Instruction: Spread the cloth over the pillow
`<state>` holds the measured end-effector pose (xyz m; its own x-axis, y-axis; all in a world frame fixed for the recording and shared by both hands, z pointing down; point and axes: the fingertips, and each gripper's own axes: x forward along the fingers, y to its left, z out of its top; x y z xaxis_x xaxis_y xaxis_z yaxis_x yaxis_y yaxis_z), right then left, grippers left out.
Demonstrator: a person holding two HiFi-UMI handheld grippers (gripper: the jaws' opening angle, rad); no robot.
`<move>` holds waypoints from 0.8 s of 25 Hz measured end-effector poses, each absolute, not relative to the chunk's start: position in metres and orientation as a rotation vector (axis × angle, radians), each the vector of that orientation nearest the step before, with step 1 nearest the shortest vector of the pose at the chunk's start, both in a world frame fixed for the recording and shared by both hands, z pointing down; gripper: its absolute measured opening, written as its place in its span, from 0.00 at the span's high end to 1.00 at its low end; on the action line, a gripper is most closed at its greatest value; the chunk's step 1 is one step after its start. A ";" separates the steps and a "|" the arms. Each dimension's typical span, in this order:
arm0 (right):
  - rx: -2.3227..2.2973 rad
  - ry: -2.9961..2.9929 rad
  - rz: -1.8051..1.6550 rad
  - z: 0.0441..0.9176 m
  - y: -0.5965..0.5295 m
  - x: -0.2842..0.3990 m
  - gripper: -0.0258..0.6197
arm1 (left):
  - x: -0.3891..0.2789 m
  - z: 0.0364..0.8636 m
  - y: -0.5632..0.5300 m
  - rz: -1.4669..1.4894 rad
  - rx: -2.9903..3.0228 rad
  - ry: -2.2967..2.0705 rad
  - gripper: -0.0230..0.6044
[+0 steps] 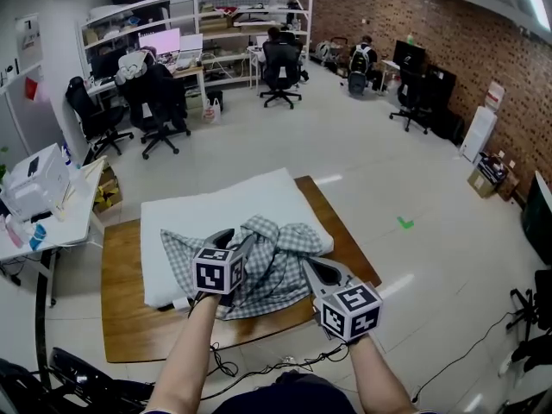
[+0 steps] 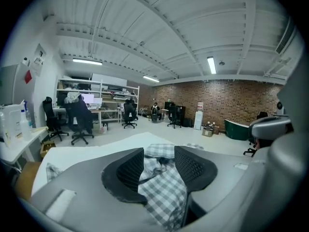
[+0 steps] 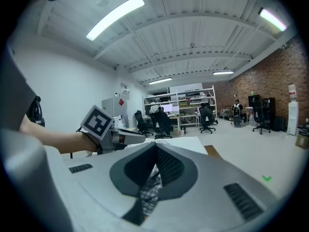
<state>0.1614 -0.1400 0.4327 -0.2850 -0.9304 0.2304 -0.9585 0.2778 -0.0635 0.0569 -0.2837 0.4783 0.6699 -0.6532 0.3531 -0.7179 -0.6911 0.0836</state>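
Checked cloth [image 1: 274, 261] bunched on the near side of the pillow [image 1: 220, 210], one gripper holding it.
The right gripper [image 3: 155, 166] has its jaws together, pinching cloth. The left gripper [image 2: 159, 166] has its jaws apart, with cloth lying loose between them. The heap sits at lower centre, on the wooden worktop [image 1: 121, 317]. A one-sided pull would likely drag the bunch off the near edge instead of spreading it. The office chairs [image 1: 155, 102] stand well apart, and nothing blocks the way.

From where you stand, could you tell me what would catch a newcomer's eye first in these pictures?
A crumpled checked cloth lies bunched on the near edge of a white pillow, which sits on a wooden table. The right gripper is shut on a fold of the cloth, while the left gripper stands open with cloth between its jaws.
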 end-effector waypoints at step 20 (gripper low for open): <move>1.820 -2.289 0.351 0.467 -0.159 0.247 0.94 | 0.092 0.516 -0.342 0.430 2.553 -1.011 0.95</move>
